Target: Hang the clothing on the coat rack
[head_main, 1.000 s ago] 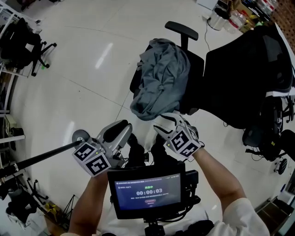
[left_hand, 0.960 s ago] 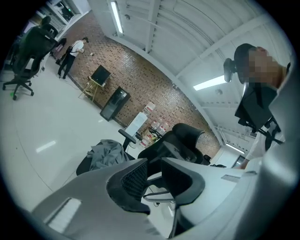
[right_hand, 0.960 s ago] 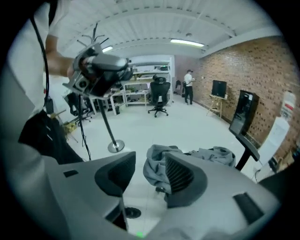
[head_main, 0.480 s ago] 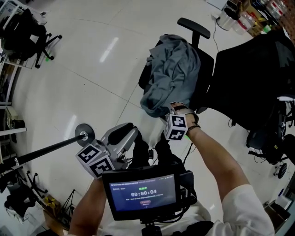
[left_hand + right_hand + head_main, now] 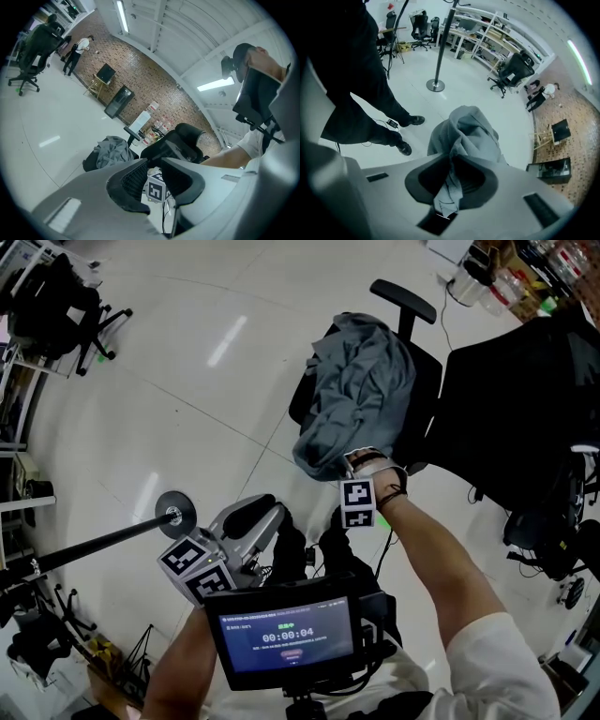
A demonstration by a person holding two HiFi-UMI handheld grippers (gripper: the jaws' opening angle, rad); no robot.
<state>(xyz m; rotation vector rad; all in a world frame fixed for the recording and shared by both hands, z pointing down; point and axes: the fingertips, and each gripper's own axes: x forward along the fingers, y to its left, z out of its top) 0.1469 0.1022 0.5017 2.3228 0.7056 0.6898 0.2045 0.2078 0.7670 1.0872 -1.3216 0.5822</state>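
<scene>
A crumpled grey garment (image 5: pixel 361 390) lies over a black office chair (image 5: pixel 427 371). My right gripper (image 5: pixel 356 470) points steeply down at the garment's near edge. In the right gripper view its jaws have just been closing, and this gripper (image 5: pixel 452 161) is shut on a fold of the grey garment (image 5: pixel 464 131), which runs between the pads. The coat rack's black pole (image 5: pixel 84 549) rises from a round base (image 5: pixel 175 514) on the floor to the left. My left gripper (image 5: pixel 253 510) hovers level near that base. Nothing lies in the narrow gap of the left gripper (image 5: pixel 152 164).
A second black chair with dark cloth (image 5: pixel 516 381) stands right of the garment's chair. More office chairs (image 5: pixel 56 306) and shelving are at the far left. A small screen (image 5: pixel 286 634) sits below my hands. The person's dark trouser legs (image 5: pixel 370 93) stand beside the pole's base (image 5: pixel 435 85).
My right gripper dropped from beside the left one to the garment's near edge, rolled over, and closed on the cloth. The left gripper barely moved.
</scene>
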